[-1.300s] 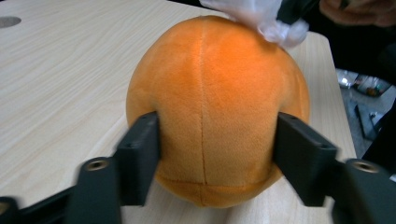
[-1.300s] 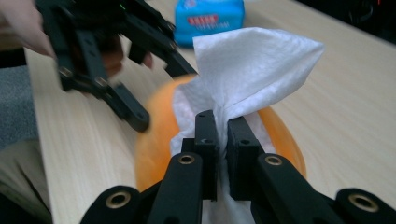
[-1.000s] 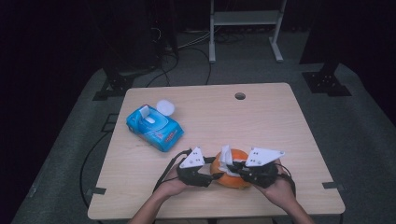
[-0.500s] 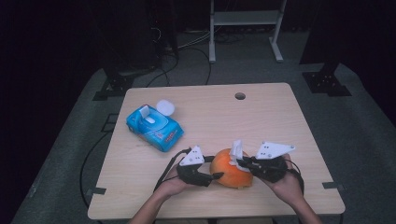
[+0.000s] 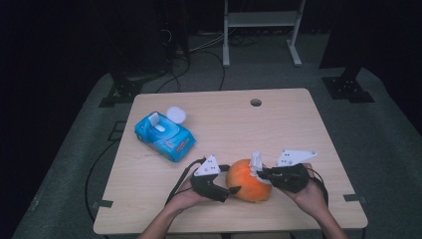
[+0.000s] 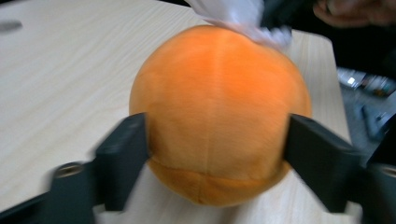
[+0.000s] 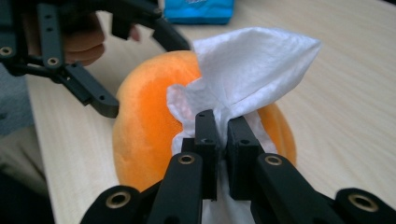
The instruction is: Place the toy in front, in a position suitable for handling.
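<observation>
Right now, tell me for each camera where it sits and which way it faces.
High view: above the person's side, looking forward and down on the table; forearms and both grippers show.
Left gripper view: rides the left gripper, looking along its jaws, which have just been opening, at the orange plush ball.
Right gripper view: rides the right gripper, pinching a white wipe.
All share ball and wipe.

High view: camera up above near edge of pale wooden table (image 5: pixel 278 124), looks forward and down, far off. Left gripper view: very close, low over table, faces round orange plush ball (image 6: pixel 219 112). Right gripper view: close too, faces same ball (image 7: pixel 144 116) from other side. All three share ball (image 5: pixel 247 179) and tabletop around it.
</observation>
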A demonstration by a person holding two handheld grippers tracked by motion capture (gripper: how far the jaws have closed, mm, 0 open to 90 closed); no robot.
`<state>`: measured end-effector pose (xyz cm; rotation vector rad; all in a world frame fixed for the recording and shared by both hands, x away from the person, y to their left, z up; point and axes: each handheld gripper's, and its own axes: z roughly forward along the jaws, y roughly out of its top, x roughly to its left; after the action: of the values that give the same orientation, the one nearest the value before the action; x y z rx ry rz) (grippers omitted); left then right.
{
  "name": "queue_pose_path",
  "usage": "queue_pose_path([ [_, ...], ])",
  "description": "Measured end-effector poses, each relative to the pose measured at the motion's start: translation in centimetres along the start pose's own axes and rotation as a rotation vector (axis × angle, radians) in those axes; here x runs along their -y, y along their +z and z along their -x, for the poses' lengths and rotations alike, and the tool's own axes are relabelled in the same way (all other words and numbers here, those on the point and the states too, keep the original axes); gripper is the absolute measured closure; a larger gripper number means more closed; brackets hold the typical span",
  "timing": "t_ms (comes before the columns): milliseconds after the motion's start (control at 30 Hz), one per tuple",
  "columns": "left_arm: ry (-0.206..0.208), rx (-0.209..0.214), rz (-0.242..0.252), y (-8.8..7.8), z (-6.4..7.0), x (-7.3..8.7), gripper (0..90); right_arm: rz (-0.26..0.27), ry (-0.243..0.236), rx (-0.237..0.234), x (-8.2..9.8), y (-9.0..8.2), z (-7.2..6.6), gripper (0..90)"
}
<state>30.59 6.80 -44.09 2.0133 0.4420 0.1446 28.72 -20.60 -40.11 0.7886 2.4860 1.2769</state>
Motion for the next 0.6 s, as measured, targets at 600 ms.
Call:
queue_pose_path([
  [600,0.107,-0.001,0.001,-0.1,1.1,-0.5,29.8,0.029,-0.064,0.003,-1.3,-0.1,-1.2,84.0],
])
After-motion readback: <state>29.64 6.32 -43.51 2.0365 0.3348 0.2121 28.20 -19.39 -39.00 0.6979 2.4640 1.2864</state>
